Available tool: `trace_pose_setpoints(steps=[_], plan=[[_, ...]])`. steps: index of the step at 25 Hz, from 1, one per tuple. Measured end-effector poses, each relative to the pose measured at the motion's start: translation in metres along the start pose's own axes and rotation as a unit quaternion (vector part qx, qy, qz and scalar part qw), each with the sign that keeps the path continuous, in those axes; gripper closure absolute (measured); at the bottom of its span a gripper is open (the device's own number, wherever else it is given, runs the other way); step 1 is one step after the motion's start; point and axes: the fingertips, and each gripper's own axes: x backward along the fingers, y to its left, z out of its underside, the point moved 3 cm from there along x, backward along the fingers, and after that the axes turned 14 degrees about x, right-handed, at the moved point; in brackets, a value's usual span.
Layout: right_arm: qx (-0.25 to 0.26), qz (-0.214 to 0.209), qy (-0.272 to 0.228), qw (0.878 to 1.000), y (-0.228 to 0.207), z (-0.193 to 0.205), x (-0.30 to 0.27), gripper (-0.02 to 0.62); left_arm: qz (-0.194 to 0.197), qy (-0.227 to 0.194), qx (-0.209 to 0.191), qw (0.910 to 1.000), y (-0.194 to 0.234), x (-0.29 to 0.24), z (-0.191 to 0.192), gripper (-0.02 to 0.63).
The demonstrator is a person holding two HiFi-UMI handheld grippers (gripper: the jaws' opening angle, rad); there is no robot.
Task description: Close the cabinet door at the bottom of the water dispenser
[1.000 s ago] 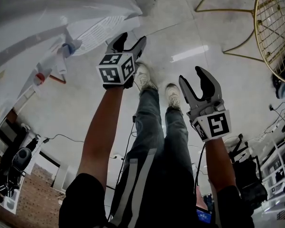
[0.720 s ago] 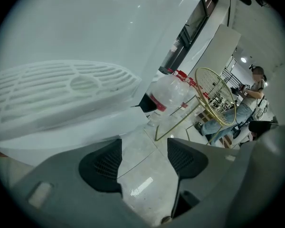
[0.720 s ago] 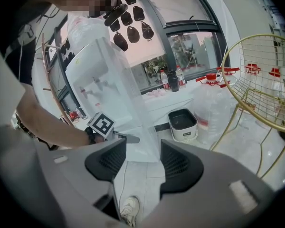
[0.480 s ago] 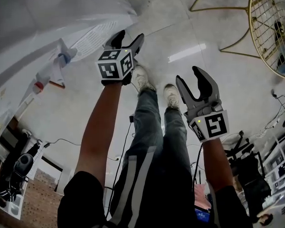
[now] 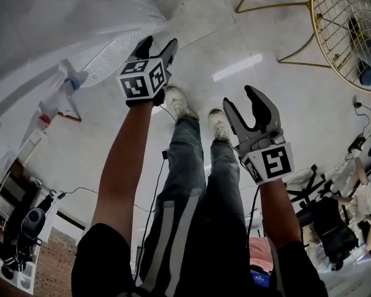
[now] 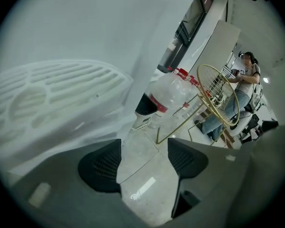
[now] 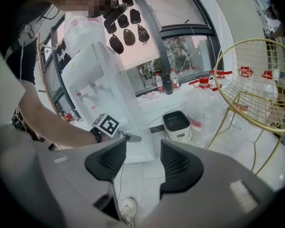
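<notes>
The white water dispenser fills the upper left of the head view, with blue and red taps and a slotted white grille below them. In the right gripper view the water dispenser stands upright with a bottle on top. I cannot tell its lower cabinet door apart from the white body. My left gripper stands open right beside the lower white front, with only floor between its jaws; contact is not visible. My right gripper hangs open over the floor, apart from the dispenser, and holds nothing.
A gold wire chair stands at the upper right. Large water bottles and a dark bin sit beside the dispenser. My legs and shoes are between the grippers. A cable lies on the floor. A person sits further off.
My left gripper has edged up and left toward the dispenser's lower front. The right gripper has kept its place, and both sets of jaws stand as before.
</notes>
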Motion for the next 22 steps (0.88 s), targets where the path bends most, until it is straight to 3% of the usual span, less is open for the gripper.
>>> trace_pose_setpoints(steps=[6,11,16,22], plan=[[0.004,-0.001,0.0,1.0,0.002,-0.001,0.007,0.37,0.03,0.001,-0.015,0.9994,-0.028,0.007,-0.007,0.29],[0.02,-0.021,-0.019,0.999,0.012,-0.023,0.02,0.37,0.044,-0.011,-0.028,0.9986,-0.055,0.043,-0.005,0.291],[0.038,-0.041,-0.044,0.997,0.028,-0.056,0.054,0.371,0.044,-0.047,-0.019,0.9978,-0.084,0.118,-0.003,0.309],[0.082,-0.09,-0.069,0.99,0.04,-0.091,0.107,0.376,0.028,-0.128,0.007,0.9914,-0.123,0.243,-0.013,0.342]])
